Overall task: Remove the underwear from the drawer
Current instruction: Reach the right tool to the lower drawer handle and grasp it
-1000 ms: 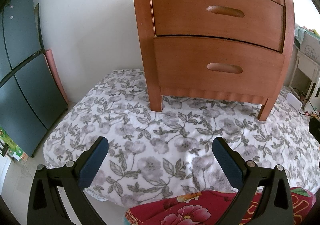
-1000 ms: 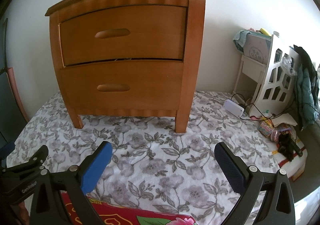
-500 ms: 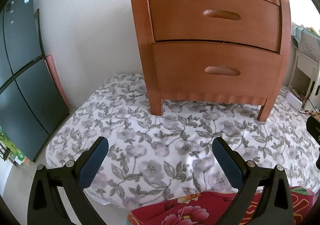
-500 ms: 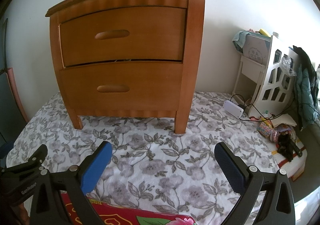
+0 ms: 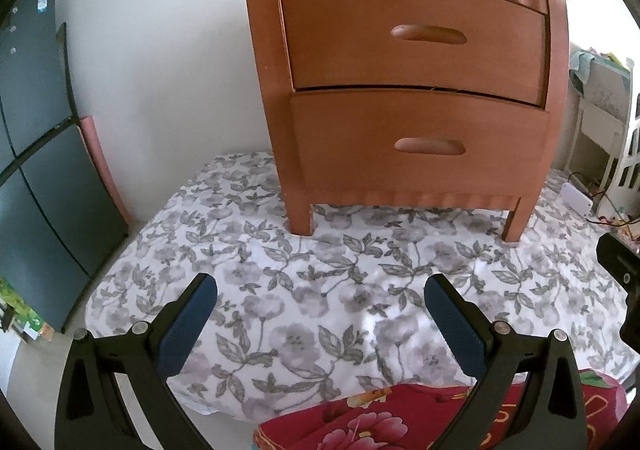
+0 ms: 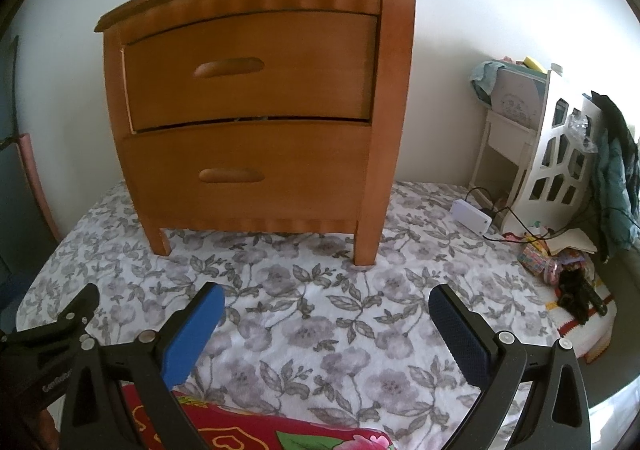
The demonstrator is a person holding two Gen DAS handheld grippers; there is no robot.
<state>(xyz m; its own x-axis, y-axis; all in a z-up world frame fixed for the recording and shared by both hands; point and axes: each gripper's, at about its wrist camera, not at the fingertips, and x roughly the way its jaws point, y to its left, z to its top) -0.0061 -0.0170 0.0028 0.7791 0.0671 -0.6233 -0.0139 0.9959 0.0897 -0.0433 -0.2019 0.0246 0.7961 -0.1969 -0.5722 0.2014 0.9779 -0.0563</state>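
A brown wooden nightstand (image 5: pixel 404 90) (image 6: pixel 256 106) stands on a flowered bedsheet, with its upper drawer (image 5: pixel 416 38) (image 6: pixel 252 66) and lower drawer (image 5: pixel 420 142) (image 6: pixel 248 170) both pushed in. Each drawer has an oval recessed handle (image 5: pixel 429 35) (image 6: pixel 229 67). No underwear shows. My left gripper (image 5: pixel 320 314) hangs open over the sheet, well in front of the nightstand, nothing between its blue pads. My right gripper (image 6: pixel 326 324) is open too, at a similar distance. The left gripper's black body (image 6: pixel 44 350) shows at the lower left of the right wrist view.
The flowered sheet (image 5: pixel 340 290) (image 6: pixel 320 310) covers the surface. A red floral blanket (image 5: pixel 400 422) (image 6: pixel 248 430) lies at the near edge. Dark panels (image 5: pixel 32 170) lean at the left wall. At the right stand a white shelf (image 6: pixel 560 154), cables, a white adapter (image 6: pixel 470 216) and small clutter (image 6: pixel 560 262).
The left gripper has pulled back and tilted, so the nightstand looks smaller and lower in its view. The right wrist view has barely shifted. Both grippers stay open.
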